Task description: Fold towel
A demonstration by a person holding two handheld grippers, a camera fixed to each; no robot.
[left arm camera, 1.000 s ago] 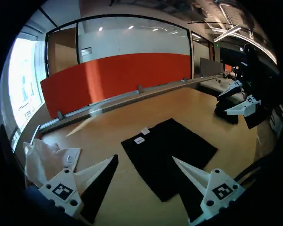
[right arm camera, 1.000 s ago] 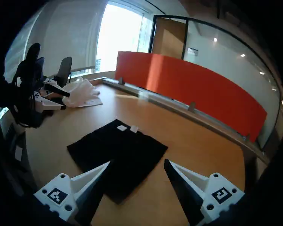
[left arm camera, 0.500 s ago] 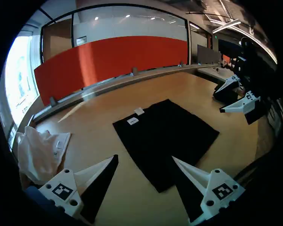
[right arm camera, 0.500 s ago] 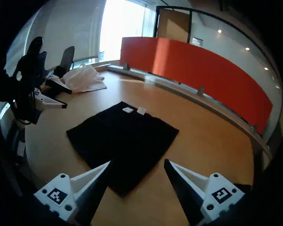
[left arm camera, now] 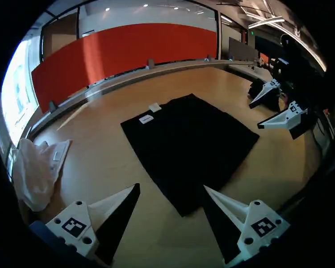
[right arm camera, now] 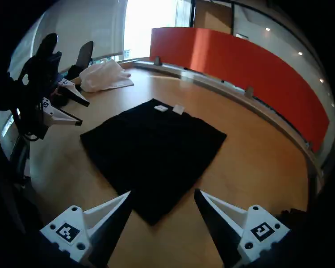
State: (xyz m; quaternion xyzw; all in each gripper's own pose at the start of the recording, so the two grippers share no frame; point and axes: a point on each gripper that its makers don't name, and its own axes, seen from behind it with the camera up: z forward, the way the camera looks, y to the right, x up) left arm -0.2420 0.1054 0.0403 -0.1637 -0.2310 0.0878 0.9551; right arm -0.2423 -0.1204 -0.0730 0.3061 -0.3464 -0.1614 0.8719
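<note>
1. The black towel [left arm camera: 190, 138] is lying spread out flat on the wooden table [left arm camera: 100, 147], pretty much in the middle, and nothing is gripping it.
2. The left claw [left arm camera: 170, 186] is hovering over the near side of the table with its fingers standing wide apart and holding nothing. In the left gripper view, 1 towel corner is pointing right into the gap between those fingers.
3. Same deal for the right claw [right arm camera: 162, 192]: its fingers are gaping apart, it's carrying nothing, and a towel corner is sitting between them in the right gripper view.
4. Each claw is also showing up in the other's view, hanging off to the side of the towel. Both are apart from the fabric, with their fingers spread.
5. 2 small white tags [left arm camera: 146, 119] are sitting side by side on the towel near its far corner.
6. A white cloth [left arm camera: 31, 172] is lying bunched up by the table's edge, on the left claw's side and well apart from the towel.
7. A long red panel [left arm camera: 123, 49] is running along the far side of the table.
</note>
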